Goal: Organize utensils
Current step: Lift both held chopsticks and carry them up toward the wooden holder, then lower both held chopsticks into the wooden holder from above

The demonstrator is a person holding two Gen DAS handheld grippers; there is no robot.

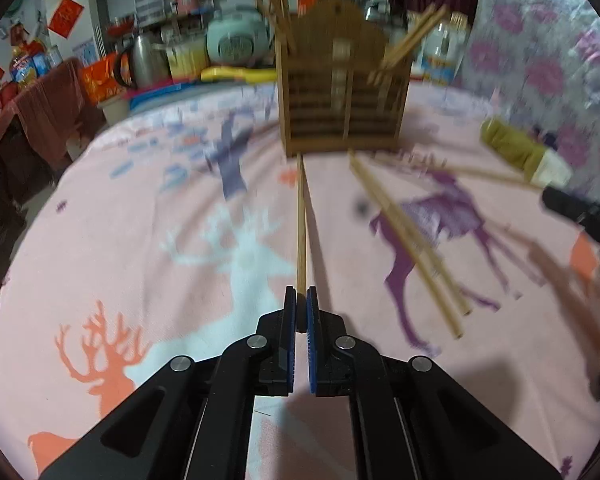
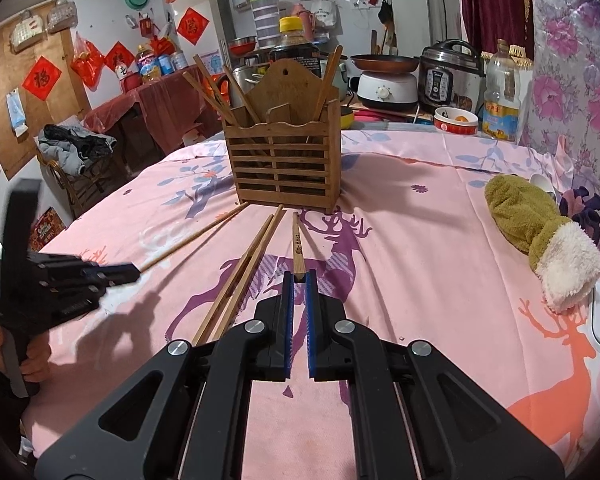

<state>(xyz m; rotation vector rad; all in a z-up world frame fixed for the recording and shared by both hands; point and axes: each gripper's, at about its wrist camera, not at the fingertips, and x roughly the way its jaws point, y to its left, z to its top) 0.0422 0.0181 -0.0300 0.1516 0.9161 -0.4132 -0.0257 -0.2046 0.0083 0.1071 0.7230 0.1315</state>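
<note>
On the pink cloth (image 2: pixel 440 216) in front of the wooden holder (image 2: pixel 284 160) lie four loose chopsticks. One single stick (image 1: pixel 301 220) is clamped at its near end by the left gripper (image 1: pixel 301 300), its far tip reaching almost to the holder's base. A second stick (image 2: pixel 297 246), printed with dark characters, is pinched between the clenched fingers of the right gripper (image 2: pixel 299 280) and points at the holder. A pair of chopsticks (image 2: pixel 244 276) lies side by side, touching, just left of that stick in the right wrist view, slanting toward the holder. Inside the holder stand more sticks: about three lean out of its left side (image 2: pixel 216 88) and one or two rise from its right side (image 2: pixel 328 78), though the exact count there is unclear.

Right of the holder, well apart, rests one olive-green fleece mitten (image 2: pixel 540 236) with a white fluffy cuff. Behind the holder stand one dark sauce bottle (image 2: pixel 294 42) with a yellow cap, a pressure cooker (image 2: pixel 450 74) and an oil bottle (image 2: pixel 500 92).

Printed deer in purple, orange and pale blue cover the soft, slightly wrinkled cloth. The holder is a slatted bamboo box with an arched back panel bearing a hanging hole. Red paper squares hang on the wall behind it.
</note>
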